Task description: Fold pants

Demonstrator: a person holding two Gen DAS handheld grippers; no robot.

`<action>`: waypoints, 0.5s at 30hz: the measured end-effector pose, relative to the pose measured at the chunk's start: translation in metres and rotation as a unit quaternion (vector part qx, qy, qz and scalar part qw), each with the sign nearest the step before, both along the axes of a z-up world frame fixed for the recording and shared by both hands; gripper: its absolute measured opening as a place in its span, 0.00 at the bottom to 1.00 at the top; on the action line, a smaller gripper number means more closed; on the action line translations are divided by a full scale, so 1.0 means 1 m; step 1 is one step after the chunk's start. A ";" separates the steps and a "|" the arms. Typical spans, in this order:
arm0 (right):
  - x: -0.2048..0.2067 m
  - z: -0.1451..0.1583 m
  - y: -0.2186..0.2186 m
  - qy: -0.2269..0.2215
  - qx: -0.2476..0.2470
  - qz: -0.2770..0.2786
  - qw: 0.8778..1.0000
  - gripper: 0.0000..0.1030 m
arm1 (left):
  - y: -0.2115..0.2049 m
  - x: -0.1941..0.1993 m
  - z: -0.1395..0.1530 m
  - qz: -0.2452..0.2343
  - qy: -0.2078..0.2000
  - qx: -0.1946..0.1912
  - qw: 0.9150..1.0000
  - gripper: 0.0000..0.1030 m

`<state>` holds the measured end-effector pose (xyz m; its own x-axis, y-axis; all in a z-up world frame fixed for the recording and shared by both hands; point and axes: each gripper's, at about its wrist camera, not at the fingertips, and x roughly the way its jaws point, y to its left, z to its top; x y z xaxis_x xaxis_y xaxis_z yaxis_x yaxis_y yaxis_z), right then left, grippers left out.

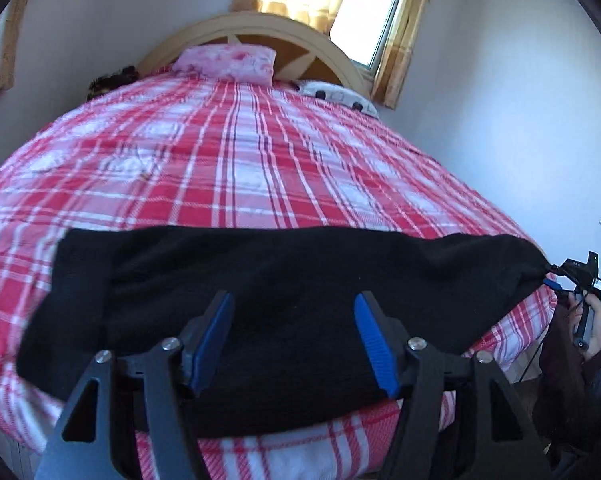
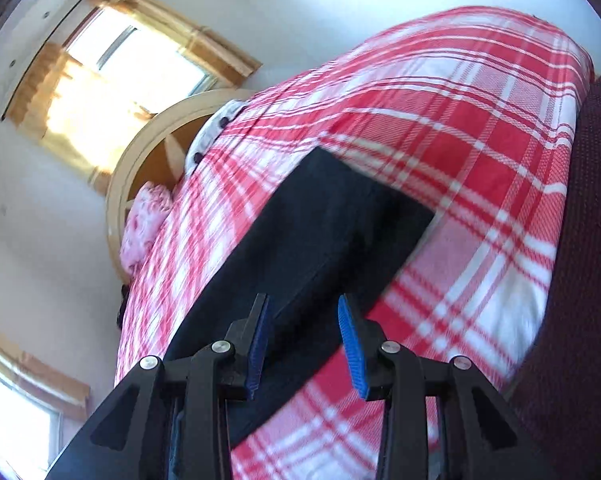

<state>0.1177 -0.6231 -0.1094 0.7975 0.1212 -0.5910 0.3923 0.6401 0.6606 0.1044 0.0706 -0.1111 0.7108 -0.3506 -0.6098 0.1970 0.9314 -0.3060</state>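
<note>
Black pants [image 1: 260,280] lie flat across the near end of a bed with a red and white plaid cover [image 1: 228,160]. My left gripper [image 1: 294,300] is open, its blue pads just above the near edge of the pants. My right gripper [image 1: 553,276] shows at the far right of the left wrist view, at the pants' right end. In the right wrist view the right gripper [image 2: 302,306] is open over the end of the pants [image 2: 320,224], which stretch away along the bed [image 2: 460,128].
A pink pillow [image 1: 228,60] and a white spotted cushion [image 1: 336,94] lie by the wooden headboard [image 1: 256,26]. A window with curtains [image 1: 364,12] is behind it. The wall runs along the bed's right side. My dark red sleeve [image 2: 580,280] shows at right.
</note>
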 end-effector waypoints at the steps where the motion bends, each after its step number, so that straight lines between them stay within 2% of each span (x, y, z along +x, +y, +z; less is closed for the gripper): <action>1: 0.008 -0.005 -0.006 0.007 0.005 -0.004 1.000 0.36 | -0.001 0.005 -0.004 0.002 0.009 -0.004 1.000 0.64; 4: 0.024 -0.013 -0.027 0.013 -0.001 -0.012 1.000 0.36 | 0.007 0.017 -0.021 0.010 0.040 -0.025 0.999 0.64; 6: 0.037 -0.018 -0.029 0.016 0.000 -0.012 1.000 0.32 | 0.005 0.011 -0.024 0.008 0.035 -0.027 0.999 0.64; 7: 0.038 -0.021 -0.033 0.014 0.008 -0.013 1.000 0.09 | 0.003 0.010 -0.023 0.005 0.033 -0.020 0.999 0.64; 8: 0.038 -0.021 -0.036 0.013 0.007 -0.011 1.000 0.04 | 0.001 0.008 -0.023 0.004 0.033 -0.015 0.999 0.64; 12: 0.028 0.001 -0.039 -0.037 -0.006 -0.003 0.999 0.03 | 0.001 0.009 -0.024 0.006 0.035 -0.017 0.999 0.64; 15: 0.021 -0.007 -0.045 -0.017 -0.014 -0.015 1.000 0.03 | 0.001 0.009 -0.024 0.008 0.034 -0.020 0.999 0.64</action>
<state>0.1387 -0.6680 -0.1161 0.8203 0.0814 -0.5661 0.3884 0.6471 0.6560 0.1132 0.0717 -0.1354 0.6737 -0.3642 -0.6431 0.1590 0.9212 -0.3551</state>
